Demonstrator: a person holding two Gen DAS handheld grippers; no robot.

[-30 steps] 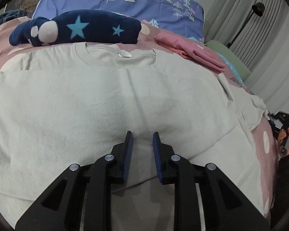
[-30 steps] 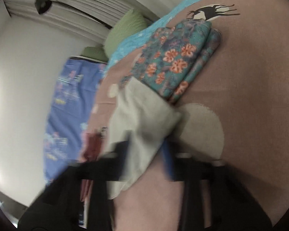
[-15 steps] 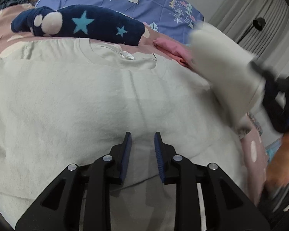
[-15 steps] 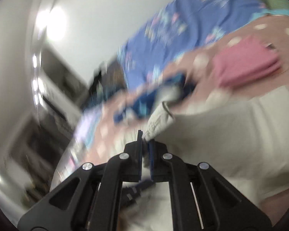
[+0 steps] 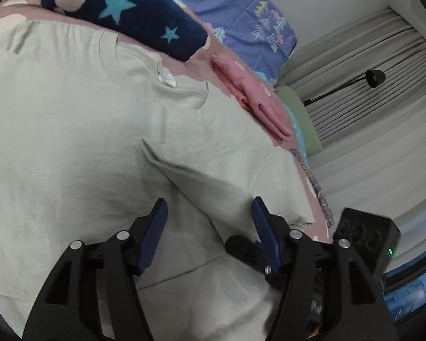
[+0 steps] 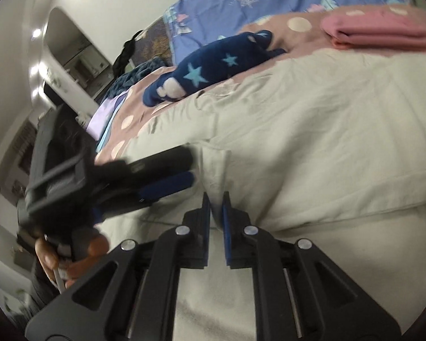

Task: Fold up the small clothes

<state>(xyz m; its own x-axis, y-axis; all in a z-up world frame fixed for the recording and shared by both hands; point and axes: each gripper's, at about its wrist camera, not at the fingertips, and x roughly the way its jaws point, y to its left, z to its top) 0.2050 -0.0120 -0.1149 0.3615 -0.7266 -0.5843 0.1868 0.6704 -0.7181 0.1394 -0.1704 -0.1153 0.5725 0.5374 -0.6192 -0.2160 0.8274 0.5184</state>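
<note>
1. The pale grey-green T-shirt (image 5: 79,130) is spread flat on the pink polka-dot bedspread (image 6: 272,25), neck toward the pillows. It fills most of both views, so its lower hem and far left side are cut off by the frame edges.
2. One sleeve (image 5: 227,182) is seen folded in over the body of the shirt, lying as a flat flap on the right side of the left wrist view.
3. The left gripper (image 5: 208,213) is spread wide, and its jaws have just been opening. The folded sleeve lies below and between the blue pads, but nothing is pinched.
4. The right gripper (image 6: 215,199) is nearly pressed together, with only a narrow slit left, and has just been easing open a bit. A ridge of shirt cloth sits right at the tips; no cloth can be made out inside the slit itself.
5. In the right wrist view the left gripper is smeared by blur, and only part of the hand (image 6: 68,258) holding it is shown at the lower left.
6. A navy star-print fleece item (image 5: 122,8), a folded pink garment (image 5: 255,99) and a blue tree-print pillow (image 5: 235,5) are seen beyond the collar.
7. A black box with a green light (image 5: 369,238) is partly hidden behind the right finger; what it is can't be told.
8. A lamp (image 5: 375,78) is seen against grey curtains (image 5: 377,65).
</note>
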